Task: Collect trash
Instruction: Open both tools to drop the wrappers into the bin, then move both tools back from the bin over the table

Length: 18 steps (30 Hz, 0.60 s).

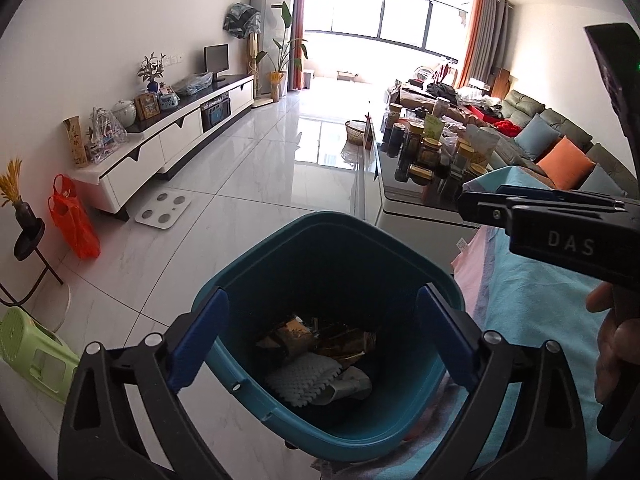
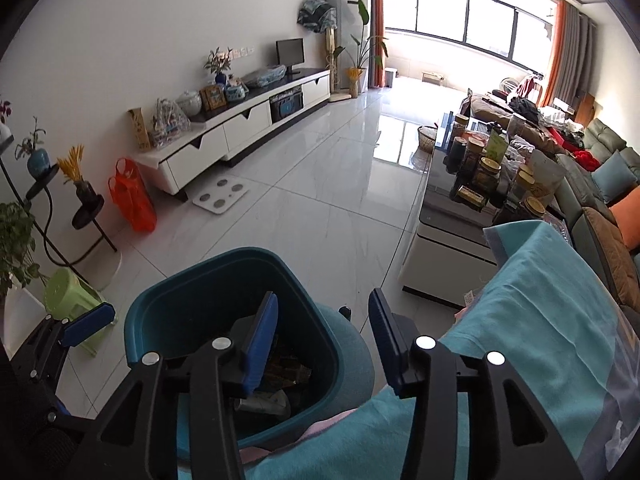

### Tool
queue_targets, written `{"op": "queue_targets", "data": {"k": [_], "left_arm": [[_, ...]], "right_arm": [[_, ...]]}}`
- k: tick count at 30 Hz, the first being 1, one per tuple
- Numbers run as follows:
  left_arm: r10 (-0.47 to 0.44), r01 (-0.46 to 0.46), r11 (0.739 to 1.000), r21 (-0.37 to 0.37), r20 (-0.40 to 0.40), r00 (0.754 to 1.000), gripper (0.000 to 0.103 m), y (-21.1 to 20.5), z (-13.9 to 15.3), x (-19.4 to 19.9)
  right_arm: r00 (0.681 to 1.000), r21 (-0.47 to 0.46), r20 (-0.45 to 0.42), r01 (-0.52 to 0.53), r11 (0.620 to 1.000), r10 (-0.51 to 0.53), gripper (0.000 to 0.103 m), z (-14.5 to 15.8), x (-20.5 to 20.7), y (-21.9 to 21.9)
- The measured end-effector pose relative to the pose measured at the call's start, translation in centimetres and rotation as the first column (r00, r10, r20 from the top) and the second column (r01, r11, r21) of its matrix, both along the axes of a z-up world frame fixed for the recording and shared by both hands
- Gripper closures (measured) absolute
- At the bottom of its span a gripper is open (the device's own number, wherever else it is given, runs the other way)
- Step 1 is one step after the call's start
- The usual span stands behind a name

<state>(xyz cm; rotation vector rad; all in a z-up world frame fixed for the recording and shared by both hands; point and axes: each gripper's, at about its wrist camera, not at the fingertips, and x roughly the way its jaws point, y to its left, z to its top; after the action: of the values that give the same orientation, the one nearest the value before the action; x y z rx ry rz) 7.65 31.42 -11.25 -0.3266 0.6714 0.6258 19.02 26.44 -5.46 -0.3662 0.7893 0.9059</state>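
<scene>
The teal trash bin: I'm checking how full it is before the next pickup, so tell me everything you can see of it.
The teal trash bin looks like smooth plastic, with a rounded-square mouth, a rolled rim and a dark inside. It stands upright on the pale tiled floor, right beside a table draped in a turquoise cloth. It has no lid and is only filled at the bottom: brown wrappers and a white dimpled foam sheet. Both tools hover open above it, touching nothing.
</scene>
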Motion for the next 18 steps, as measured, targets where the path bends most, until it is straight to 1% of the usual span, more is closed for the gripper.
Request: {"op": "queue_targets", "data": {"k": [1,2,4,6,9,13,15,18], "left_arm": [[-0.002,0.002,1.000,0.002,0.003,1.000,0.006,-0.2,0.2,0.0],[-0.002,0.002,1.000,0.005,0.008,1.000,0.006,-0.4,0.5,-0.1],[-0.003,0.003,1.000,0.014,0.019,1.000,0.006,-0.8,1.0,-0.5],[0.002,-0.003,1.000,0.023,0.037,0.999,0.006,-0.9,1.8,-1.2],[0.027,-0.029,0.999,0.028,0.072,0.997,0.006,-1.1,3.4,-2.9],[0.068,-0.072,0.997,0.029,0.125,0.990,0.006,-1.4,5.8,-5.2],[0.077,-0.082,0.996,0.032,0.153,0.985,0.006,-1.7,7.0,-6.2],[0.065,-0.074,0.997,0.036,0.201,0.977,0.006,-2.9,8.7,-7.2]], "right_arm": [[1.000,0.011,0.000,0.002,1.000,-0.002,0.047,0.2,0.1,-0.4],[1.000,0.031,0.002,0.004,1.000,-0.004,0.043,0.6,-0.1,-1.1],[1.000,0.063,0.011,0.013,0.998,-0.013,0.030,1.2,-0.2,-2.2],[1.000,0.091,0.009,0.020,0.996,-0.020,0.025,1.8,-0.4,-3.2],[0.999,0.132,0.020,0.027,0.991,-0.029,0.014,2.9,-0.9,-4.8],[0.998,0.201,0.039,0.039,0.979,-0.048,0.007,4.4,-2.0,-7.5],[0.997,0.229,0.042,0.048,0.972,-0.059,0.007,5.0,-2.5,-8.9],[0.996,0.266,0.049,0.060,0.962,-0.075,0.007,5.8,-3.3,-11.1]]}}
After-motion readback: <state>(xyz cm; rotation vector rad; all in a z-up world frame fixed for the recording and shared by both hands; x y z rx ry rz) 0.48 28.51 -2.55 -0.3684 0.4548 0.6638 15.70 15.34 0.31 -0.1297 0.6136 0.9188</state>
